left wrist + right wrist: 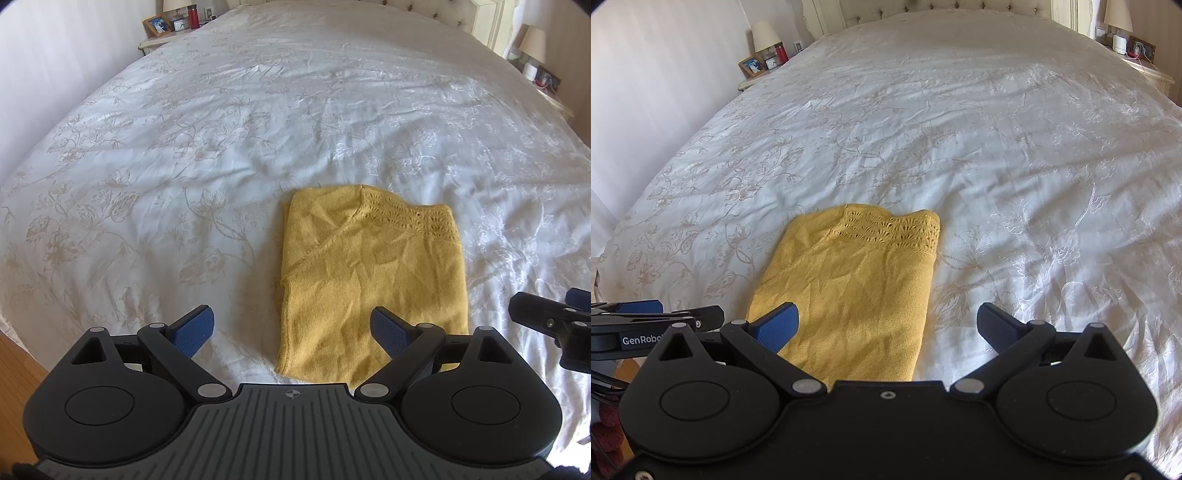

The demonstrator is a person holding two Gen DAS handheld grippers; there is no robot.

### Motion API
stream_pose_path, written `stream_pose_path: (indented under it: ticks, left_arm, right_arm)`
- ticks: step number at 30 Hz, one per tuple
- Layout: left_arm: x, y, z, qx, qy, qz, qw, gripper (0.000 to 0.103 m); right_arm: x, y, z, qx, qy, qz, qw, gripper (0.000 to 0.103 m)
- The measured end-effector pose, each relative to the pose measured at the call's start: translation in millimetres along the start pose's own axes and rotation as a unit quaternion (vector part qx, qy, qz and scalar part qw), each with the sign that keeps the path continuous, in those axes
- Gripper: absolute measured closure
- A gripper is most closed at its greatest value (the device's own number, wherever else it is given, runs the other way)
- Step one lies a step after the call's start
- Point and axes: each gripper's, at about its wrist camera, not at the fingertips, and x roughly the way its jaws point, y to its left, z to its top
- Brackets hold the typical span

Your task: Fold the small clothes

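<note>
A yellow knitted top (373,280) lies folded into a neat rectangle on the white bedspread (184,147), with its lace hem at the far end. It also shows in the right wrist view (857,288). My left gripper (293,330) is open and empty, hovering over the near left edge of the top. My right gripper (888,326) is open and empty, hovering over the near right edge of the top. The right gripper shows at the right edge of the left wrist view (554,321). The left gripper shows at the left edge of the right wrist view (657,317).
The white floral bedspread (1015,166) covers a large bed. A nightstand with a photo frame (157,25) and a red bottle (192,16) stands at the far left. Another nightstand with a lamp (533,44) stands at the far right. Wood floor (14,354) shows at the near left.
</note>
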Motion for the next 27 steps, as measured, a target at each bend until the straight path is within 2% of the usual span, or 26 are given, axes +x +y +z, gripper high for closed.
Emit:
stream_pose_path:
  ticks: [27]
  left_arm:
    - [2.7, -6.7, 0.8, 0.004, 0.002, -0.003, 1.0, 0.01]
  right_arm:
    - [3.4, -0.4, -2.0, 0.01, 0.003, 0.0, 1.0, 0.001]
